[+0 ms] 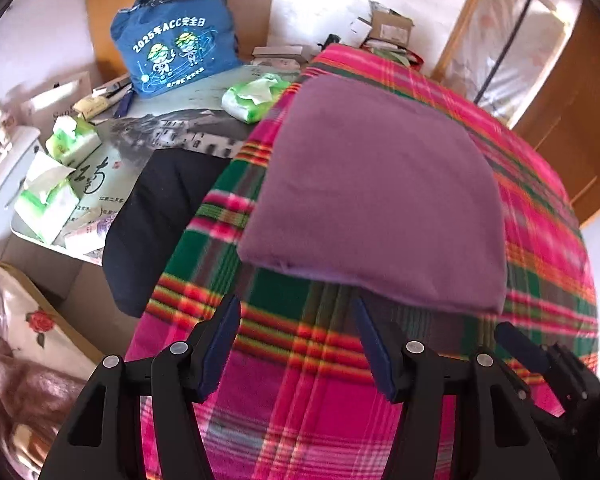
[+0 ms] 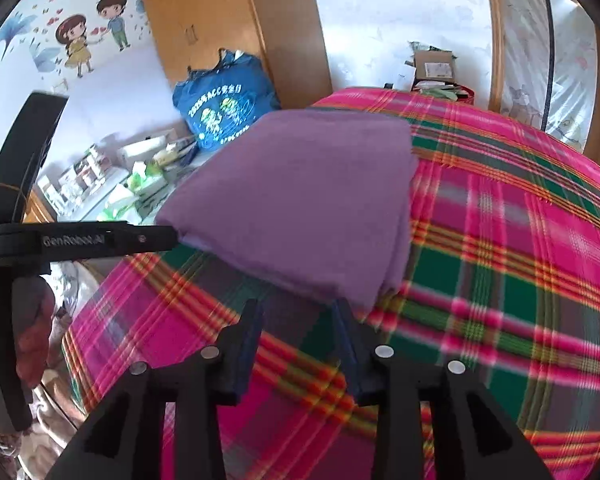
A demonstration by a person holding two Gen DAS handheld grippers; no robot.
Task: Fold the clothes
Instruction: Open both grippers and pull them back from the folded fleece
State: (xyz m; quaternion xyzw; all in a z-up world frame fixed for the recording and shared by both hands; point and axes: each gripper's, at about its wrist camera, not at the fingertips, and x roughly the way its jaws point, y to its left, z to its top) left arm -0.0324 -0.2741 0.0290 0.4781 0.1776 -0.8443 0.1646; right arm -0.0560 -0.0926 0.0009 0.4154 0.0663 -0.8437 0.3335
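Purple cloth [image 1: 376, 196], one piece, lay folded into a flat rectangle on the plaid blanket [image 1: 540, 208], square to the near edge so that it could rest flat. My left gripper [image 1: 296, 344] stood wide apart, just short of that near edge, and held nothing. My right gripper [image 2: 298, 344] stood moderately apart, also clear of the cloth and empty; I judged the fold as released. One dark garment [image 1: 160, 224] lay beside the blanket, likely next. Beyond it: one blue bag [image 1: 176, 52] and three tissue packs in the left view.
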